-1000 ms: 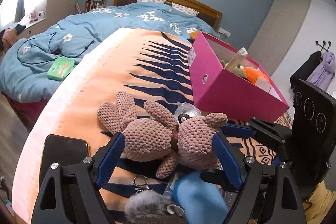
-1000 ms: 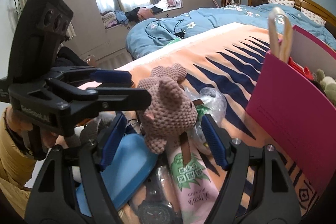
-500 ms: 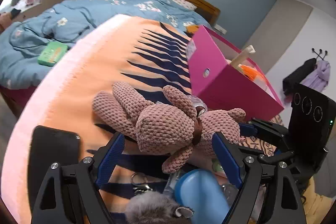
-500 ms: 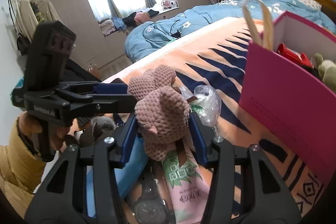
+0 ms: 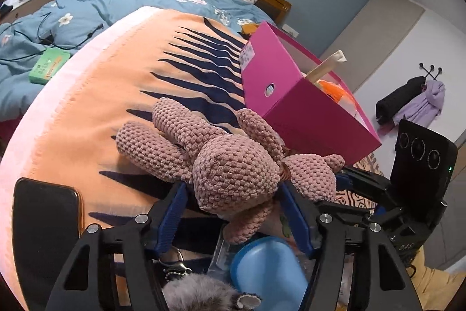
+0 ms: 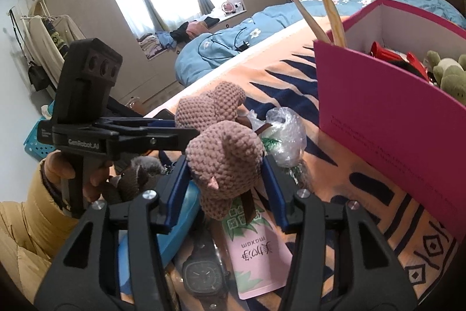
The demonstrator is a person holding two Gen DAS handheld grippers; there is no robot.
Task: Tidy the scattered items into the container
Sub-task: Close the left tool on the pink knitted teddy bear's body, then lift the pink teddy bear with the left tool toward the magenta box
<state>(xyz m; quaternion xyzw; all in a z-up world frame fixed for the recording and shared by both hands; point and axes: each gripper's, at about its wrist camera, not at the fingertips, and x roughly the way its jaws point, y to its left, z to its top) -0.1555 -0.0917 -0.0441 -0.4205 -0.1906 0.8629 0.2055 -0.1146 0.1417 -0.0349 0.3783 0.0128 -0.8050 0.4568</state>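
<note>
Now I am lifting the knitted bunny (image 6: 224,162) off the blanket (image 5: 122,72): my right gripper (image 6: 225,180) is pinching its head while my left gripper (image 5: 233,212) is closing round its body. Next I am needing to carry it over the pink box (image 6: 378,118), already holding a green plush (image 6: 448,75) and red pieces (image 6: 387,53).

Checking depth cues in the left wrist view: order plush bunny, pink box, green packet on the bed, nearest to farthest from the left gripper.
1. plush bunny: between the left gripper fingers as the jaws close.
2. pink box: beyond it, to the right on the blanket.
3. green packet: farthest, off left on the bed.
</note>
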